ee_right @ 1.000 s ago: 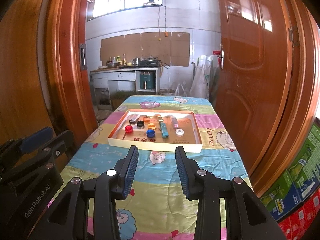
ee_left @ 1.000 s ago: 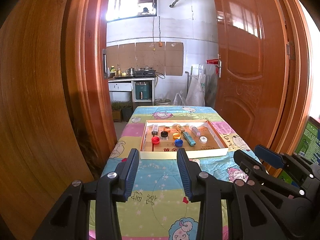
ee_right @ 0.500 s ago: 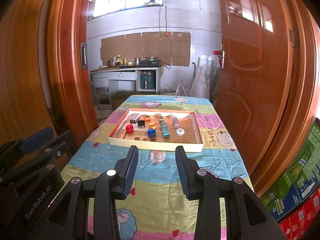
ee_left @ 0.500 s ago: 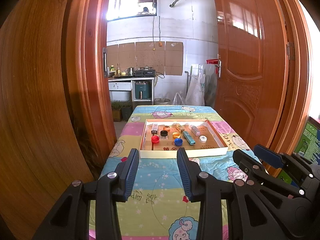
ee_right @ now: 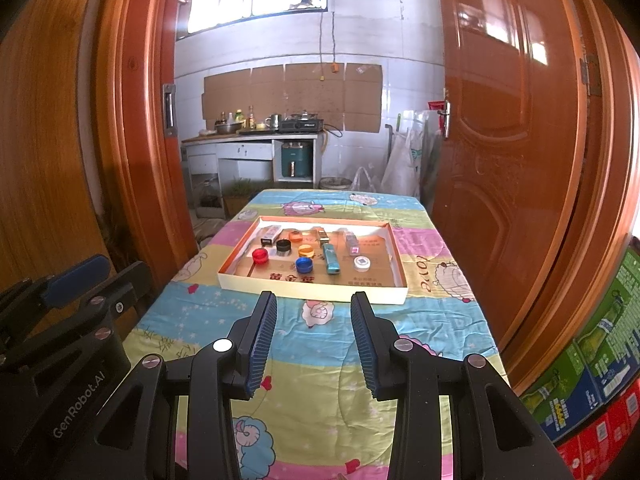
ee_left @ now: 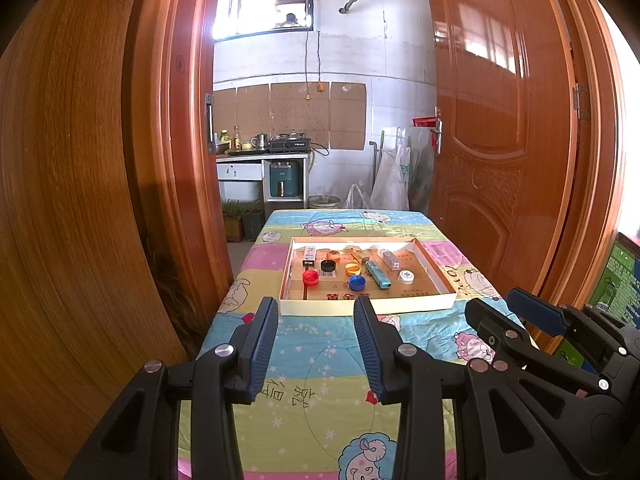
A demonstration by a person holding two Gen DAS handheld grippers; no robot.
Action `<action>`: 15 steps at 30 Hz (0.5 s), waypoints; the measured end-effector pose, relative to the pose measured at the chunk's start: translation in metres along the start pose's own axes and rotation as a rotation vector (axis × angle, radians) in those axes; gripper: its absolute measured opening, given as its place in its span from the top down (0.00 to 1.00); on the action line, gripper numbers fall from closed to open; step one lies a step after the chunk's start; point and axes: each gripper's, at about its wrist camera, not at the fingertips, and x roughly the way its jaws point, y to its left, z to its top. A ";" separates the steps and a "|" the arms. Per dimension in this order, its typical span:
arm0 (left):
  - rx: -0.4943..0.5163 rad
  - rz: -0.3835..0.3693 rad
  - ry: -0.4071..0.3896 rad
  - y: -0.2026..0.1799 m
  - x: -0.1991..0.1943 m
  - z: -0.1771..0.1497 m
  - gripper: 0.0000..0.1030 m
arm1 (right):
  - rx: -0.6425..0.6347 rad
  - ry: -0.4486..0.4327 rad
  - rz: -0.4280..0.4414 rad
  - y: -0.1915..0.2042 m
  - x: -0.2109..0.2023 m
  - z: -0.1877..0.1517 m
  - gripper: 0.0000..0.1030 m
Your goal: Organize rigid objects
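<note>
A shallow cardboard tray [ee_left: 362,306] [ee_right: 316,292] lies mid-table on a cartoon-print cloth. Inside it sit several bottle caps: red [ee_left: 310,278] [ee_right: 260,256], black [ee_left: 328,266] [ee_right: 284,246], orange [ee_left: 353,268] [ee_right: 306,249], blue [ee_left: 357,281] [ee_right: 304,265] and white [ee_left: 406,277] [ee_right: 362,263]. A teal lighter [ee_left: 378,274] [ee_right: 331,259] and small boxes lie among them. My left gripper [ee_left: 316,308] and my right gripper [ee_right: 314,300] both hover open near the table's front, short of the tray, nothing between their fingers. In the left wrist view the right gripper's body [ee_left: 560,344] shows at right.
Wooden doors [ee_left: 500,140] [ee_right: 512,152] flank the table on both sides. A kitchen counter [ee_right: 248,136] with a stove and bottles stands behind. Stacked printed cartons [ee_right: 592,352] sit on the floor at the right. The cloth [ee_left: 320,364] between grippers and tray is bare.
</note>
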 end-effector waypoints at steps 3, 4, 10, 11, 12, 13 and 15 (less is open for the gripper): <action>0.000 0.000 0.000 0.000 0.000 0.000 0.62 | -0.001 0.001 0.000 0.000 0.000 0.000 0.61; 0.000 -0.001 0.000 -0.001 0.000 0.000 0.62 | -0.001 0.000 0.000 0.000 0.000 -0.001 0.61; -0.001 -0.001 0.001 -0.001 0.000 -0.001 0.62 | -0.001 0.001 0.000 0.001 0.000 0.000 0.61; -0.001 -0.001 0.002 -0.001 0.000 -0.001 0.62 | -0.002 0.001 0.000 0.001 0.000 0.000 0.61; -0.002 -0.001 0.002 -0.002 0.000 -0.002 0.62 | -0.001 0.001 0.000 0.001 0.000 0.000 0.61; -0.002 -0.001 0.003 -0.002 -0.001 -0.003 0.62 | -0.001 0.001 -0.001 0.001 0.000 0.000 0.61; -0.003 -0.002 0.004 -0.003 -0.001 -0.003 0.62 | -0.001 0.002 0.000 0.001 0.000 0.000 0.61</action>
